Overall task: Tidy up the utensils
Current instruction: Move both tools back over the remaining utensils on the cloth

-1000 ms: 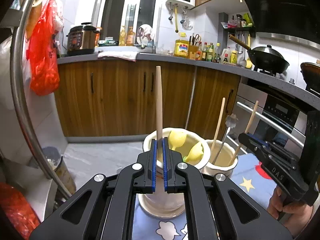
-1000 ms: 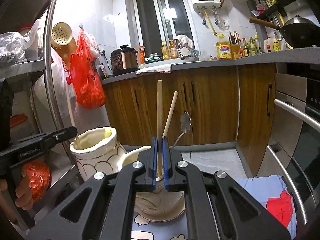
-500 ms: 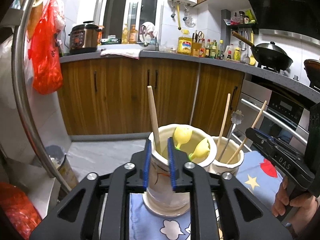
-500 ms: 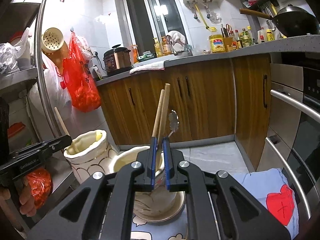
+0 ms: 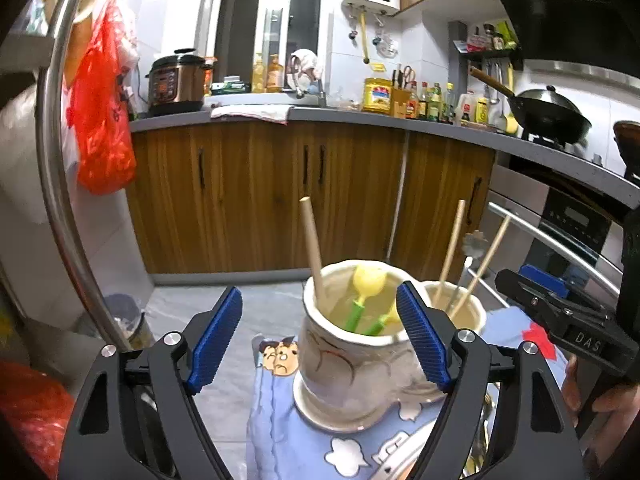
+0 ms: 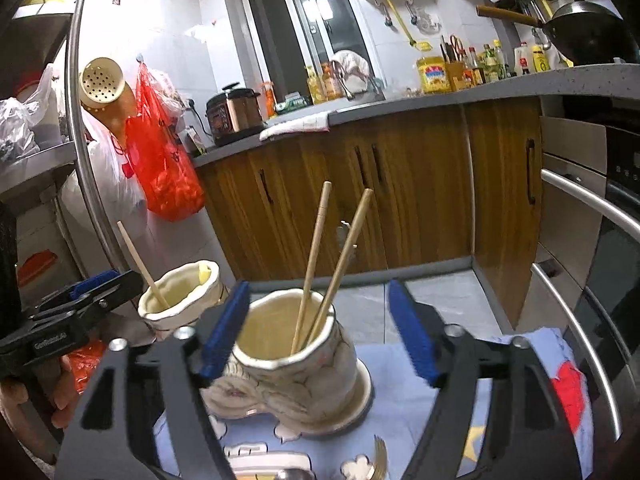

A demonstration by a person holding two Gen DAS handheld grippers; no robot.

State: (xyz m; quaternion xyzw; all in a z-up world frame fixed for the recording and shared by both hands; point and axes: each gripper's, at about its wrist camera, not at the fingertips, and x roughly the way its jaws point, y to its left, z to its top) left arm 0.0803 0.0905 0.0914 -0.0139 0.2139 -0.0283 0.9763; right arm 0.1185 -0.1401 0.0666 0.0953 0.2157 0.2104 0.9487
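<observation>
Two cream ceramic jars stand side by side on a blue cartoon cloth. The left jar [image 5: 352, 356] holds a wooden stick [image 5: 312, 252] and two yellow-headed, green-handled utensils [image 5: 366, 292]. My left gripper [image 5: 320, 336] is open and empty, just in front of that jar. The right jar [image 6: 296, 364] holds two wooden sticks [image 6: 340, 264] that lean on its rim. My right gripper [image 6: 320, 328] is open and empty around that jar's mouth. The right jar also shows in the left wrist view [image 5: 456, 308], and the left jar shows in the right wrist view [image 6: 180, 300].
The blue cloth [image 5: 280, 432] covers the table. Wooden cabinets [image 5: 260, 200] and a grey counter stand behind. An oven [image 6: 600, 248] is at the right. A metal rack post [image 5: 52, 160] and a red bag [image 5: 102, 120] are at the left.
Both grippers have opened and let go of their wooden sticks. The sticks now stand in the jars. Both grippers have drawn back a little.
</observation>
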